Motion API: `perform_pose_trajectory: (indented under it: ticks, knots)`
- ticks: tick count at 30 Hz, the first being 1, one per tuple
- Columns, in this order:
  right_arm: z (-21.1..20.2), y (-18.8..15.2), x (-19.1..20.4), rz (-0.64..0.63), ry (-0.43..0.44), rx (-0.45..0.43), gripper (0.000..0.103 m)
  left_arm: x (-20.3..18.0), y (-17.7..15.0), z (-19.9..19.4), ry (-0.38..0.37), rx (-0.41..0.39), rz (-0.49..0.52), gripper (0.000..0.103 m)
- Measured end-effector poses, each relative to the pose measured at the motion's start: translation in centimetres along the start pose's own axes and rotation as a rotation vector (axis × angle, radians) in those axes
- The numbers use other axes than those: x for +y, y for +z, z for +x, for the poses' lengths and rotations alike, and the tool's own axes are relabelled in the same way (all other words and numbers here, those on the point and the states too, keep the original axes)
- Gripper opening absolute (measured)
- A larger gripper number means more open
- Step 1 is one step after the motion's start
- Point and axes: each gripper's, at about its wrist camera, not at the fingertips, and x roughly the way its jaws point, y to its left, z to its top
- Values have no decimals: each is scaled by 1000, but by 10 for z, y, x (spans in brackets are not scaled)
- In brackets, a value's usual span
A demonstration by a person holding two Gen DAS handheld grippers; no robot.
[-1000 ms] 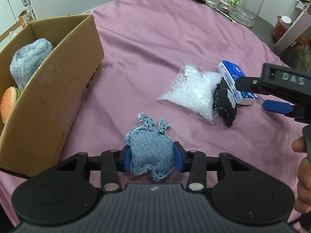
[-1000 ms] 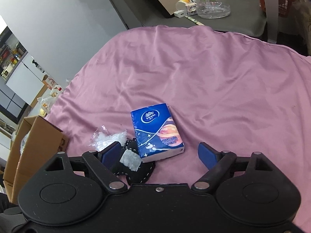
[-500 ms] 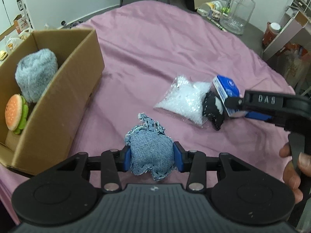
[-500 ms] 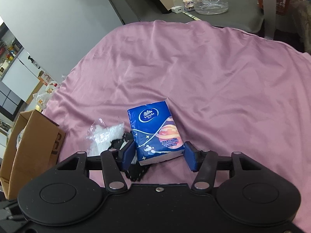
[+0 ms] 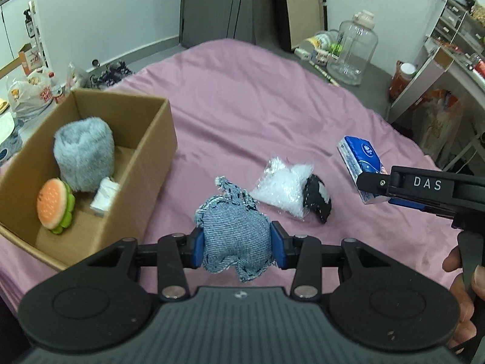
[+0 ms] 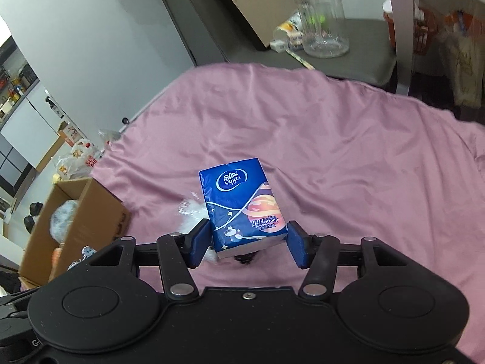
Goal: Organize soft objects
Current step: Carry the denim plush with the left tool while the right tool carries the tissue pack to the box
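Both fisheye views look forward and down from just behind their grippers, close above the pink-sheeted bed [image 5: 272, 106]. They share the open brown cardboard box [image 5: 145, 163] at left and the blue tissue pack [image 6: 242, 206].

Both fisheye views are evenly and fairly brightly lit by soft indoor light from overhead. The smooth pink satin bedsheet [image 5: 272, 103] carries a gentle sheen along its folds. Shadows are faint and short. Straight lines bow strongly toward the frame borders, and the corners darken. The open brown cardboard box [image 6: 75, 212] smears with motion blur at the left of the right wrist view. The tall clear plastic jar [image 6: 321, 21] catches small highlights.
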Motion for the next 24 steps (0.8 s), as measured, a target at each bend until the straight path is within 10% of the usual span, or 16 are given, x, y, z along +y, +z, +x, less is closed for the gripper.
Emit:
perform_pose_trajectory:
  ticks: [24]
  knots:
    - [-57, -8, 92, -111, 16, -111, 53, 96, 44, -82, -43, -108, 9, 42]
